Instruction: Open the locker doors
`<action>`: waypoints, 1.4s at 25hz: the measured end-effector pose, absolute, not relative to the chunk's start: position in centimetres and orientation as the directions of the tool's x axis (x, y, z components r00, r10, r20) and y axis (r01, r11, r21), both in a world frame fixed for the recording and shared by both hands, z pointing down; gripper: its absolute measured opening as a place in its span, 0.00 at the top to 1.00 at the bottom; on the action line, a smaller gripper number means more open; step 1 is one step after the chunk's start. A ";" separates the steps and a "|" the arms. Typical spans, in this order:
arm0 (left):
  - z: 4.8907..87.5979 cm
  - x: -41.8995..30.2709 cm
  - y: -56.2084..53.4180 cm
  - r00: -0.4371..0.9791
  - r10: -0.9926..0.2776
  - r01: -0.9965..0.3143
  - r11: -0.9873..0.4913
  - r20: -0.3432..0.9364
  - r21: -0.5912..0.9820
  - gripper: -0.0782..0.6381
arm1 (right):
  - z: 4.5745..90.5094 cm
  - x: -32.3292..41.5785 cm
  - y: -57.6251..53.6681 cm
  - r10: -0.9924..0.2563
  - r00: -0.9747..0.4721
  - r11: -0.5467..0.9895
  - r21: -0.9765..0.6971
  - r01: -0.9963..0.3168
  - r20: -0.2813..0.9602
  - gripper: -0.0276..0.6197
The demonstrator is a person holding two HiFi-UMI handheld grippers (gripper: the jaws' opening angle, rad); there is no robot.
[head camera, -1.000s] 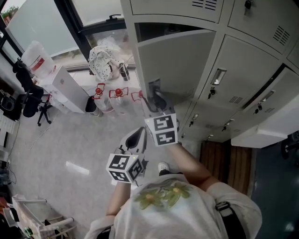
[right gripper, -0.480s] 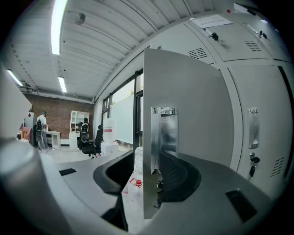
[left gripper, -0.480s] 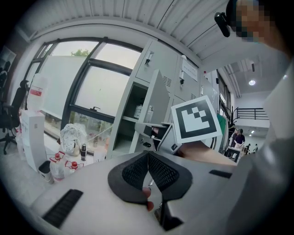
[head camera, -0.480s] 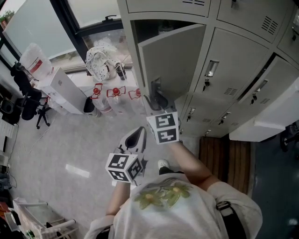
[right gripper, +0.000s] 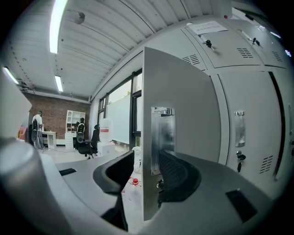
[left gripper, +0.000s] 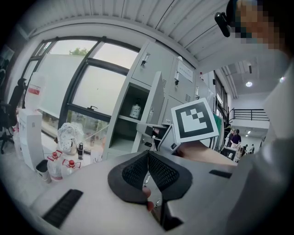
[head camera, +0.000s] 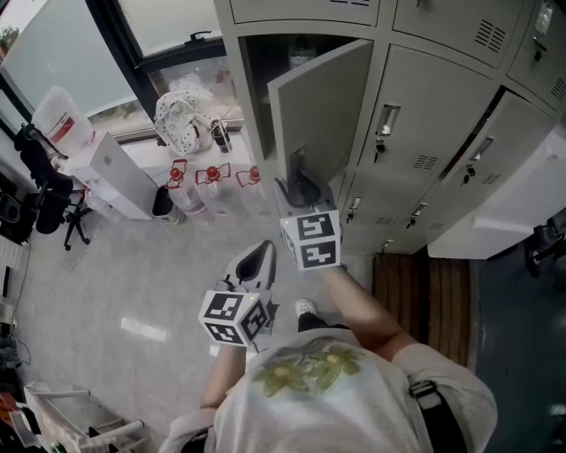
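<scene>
1. Locker door (head camera: 318, 106) is swung partway out from the top-left compartment and hinged on its rt side. Its free edge points toward me.
2. Right gripper (head camera: 296, 188) straddles that free edge by the recessed handle (right gripper: 163, 135), one jaw on each side. The jaws have just been opening and now stand wide. The outer jaw is clear of the panel and the inner one sits just beside the handle, so no squeeze.
3. Left gripper (left gripper: 148, 153) is low and nearer me, jaws closed tip to tip w/ nothing held, well apart from the door.
4. A pale jar (left gripper: 135, 110) stands on the shelf inside the open compartment.
5. Neighbouring doors (head camera: 416, 115) to the rt are closed, each w/ a handle and key. Further rt, another white door (head camera: 504, 212) hangs open.
6. Red-capped bottles (head camera: 212, 177) stand on the floor just left of the door's edge. Behind them are a spotted bag (head camera: 181, 115) and a white carton (head camera: 110, 172), near the window (head camera: 159, 22).
7. Office chair (head camera: 44, 190) is far left. Wooden slats (head camera: 429, 283) lie at the lockers' foot.
</scene>
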State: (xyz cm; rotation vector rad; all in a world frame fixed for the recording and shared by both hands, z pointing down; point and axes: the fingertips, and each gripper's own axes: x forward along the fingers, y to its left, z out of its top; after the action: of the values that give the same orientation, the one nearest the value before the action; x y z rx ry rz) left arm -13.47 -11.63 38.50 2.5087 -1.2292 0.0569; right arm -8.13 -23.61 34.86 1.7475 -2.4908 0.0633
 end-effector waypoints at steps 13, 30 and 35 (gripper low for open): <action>39.0 -12.2 -9.1 0.647 -0.740 -0.755 -0.588 0.183 0.292 0.85 | 34.8 -5.7 -21.0 -0.949 -0.301 0.304 0.010 -0.953 0.096 0.71; 40.0 -10.2 -5.8 0.679 -0.707 -0.728 -0.616 0.197 0.300 0.85 | 34.8 -1.2 -17.8 -0.962 -0.268 0.269 0.009 -0.963 0.059 0.71; 40.0 -10.2 -5.2 0.682 -0.706 -0.726 -0.619 0.193 0.301 0.85 | 34.8 0.4 -16.9 -0.965 -0.260 0.261 0.022 -0.965 0.043 0.71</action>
State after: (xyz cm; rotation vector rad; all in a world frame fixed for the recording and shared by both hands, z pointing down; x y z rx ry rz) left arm -10.15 -5.20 39.96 2.5414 -1.1246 0.0779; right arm 0.40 -16.90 34.84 1.8810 -2.4568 0.0131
